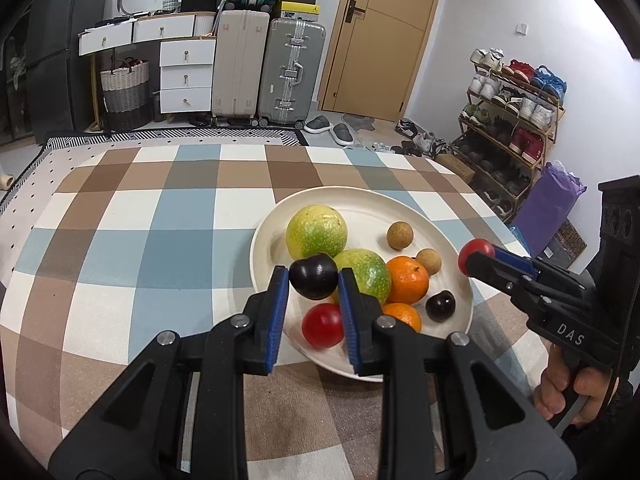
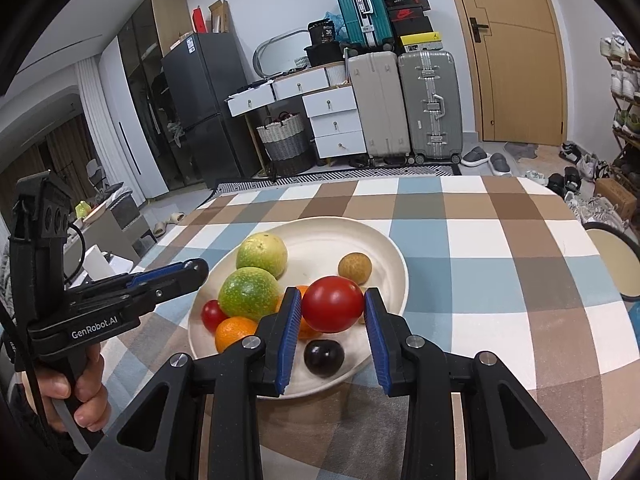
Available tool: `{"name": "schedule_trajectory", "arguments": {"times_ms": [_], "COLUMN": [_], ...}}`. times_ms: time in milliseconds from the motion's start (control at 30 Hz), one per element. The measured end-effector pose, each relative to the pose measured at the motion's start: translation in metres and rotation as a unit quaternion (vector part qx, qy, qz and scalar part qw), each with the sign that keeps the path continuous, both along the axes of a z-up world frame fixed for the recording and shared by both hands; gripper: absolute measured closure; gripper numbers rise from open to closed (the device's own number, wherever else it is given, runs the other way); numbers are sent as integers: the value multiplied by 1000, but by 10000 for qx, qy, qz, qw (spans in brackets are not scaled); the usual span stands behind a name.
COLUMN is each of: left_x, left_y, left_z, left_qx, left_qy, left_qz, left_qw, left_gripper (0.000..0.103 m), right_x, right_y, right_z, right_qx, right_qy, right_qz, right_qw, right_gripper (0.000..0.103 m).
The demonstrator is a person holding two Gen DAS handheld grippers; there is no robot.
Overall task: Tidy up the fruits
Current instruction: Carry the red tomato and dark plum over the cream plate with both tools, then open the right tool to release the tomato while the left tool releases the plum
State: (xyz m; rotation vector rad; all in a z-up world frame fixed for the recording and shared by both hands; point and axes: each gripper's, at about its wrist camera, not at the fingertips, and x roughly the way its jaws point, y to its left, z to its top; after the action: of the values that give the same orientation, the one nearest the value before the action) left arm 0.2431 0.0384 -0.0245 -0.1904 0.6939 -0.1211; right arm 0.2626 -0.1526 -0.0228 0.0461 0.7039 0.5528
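Note:
A cream plate on the checked tablecloth holds two green fruits, two oranges, two brown longans, a red tomato and a dark plum. My left gripper is shut on a second dark plum above the plate's near left edge. My right gripper is shut on a red tomato above the plate's near right side; it also shows in the left wrist view.
The checked tablecloth covers the table around the plate. A round stool stands off the table's right side. Suitcases, white drawers and a shoe rack stand beyond the far edge.

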Motion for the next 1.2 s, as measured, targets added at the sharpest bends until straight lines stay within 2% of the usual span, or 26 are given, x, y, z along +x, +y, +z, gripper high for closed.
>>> {"name": "schedule_trajectory", "arguments": {"times_ms": [667, 733, 967, 1033, 1100, 1200], "left_x": [6, 6, 3, 1, -3, -13], "left_y": [-1, 0, 0, 0, 0, 0], "left_z": [-9, -9, -6, -4, -2, 2], "left_qx": [29, 11, 19, 65, 130, 160], "left_qy": [76, 72, 31, 14, -26, -178], "left_qz": [44, 42, 61, 89, 121, 193], "left_qw": [10000, 10000, 10000, 9999, 9998, 9995], "left_gripper": [80, 80, 80, 79, 74, 46], "right_x": [7, 6, 1, -1, -2, -5], "right_y": [1, 0, 0, 0, -2, -6], "right_z": [-8, -7, -6, -5, -5, -4], "right_qx": [-90, -85, -113, -118, -97, -38], "right_qy": [101, 60, -56, -77, -93, -140], "right_qz": [-26, -53, -39, -51, -69, -112], "right_qw": [9999, 9999, 9999, 9999, 9999, 9998], "right_gripper": [69, 59, 51, 41, 30, 15]}}
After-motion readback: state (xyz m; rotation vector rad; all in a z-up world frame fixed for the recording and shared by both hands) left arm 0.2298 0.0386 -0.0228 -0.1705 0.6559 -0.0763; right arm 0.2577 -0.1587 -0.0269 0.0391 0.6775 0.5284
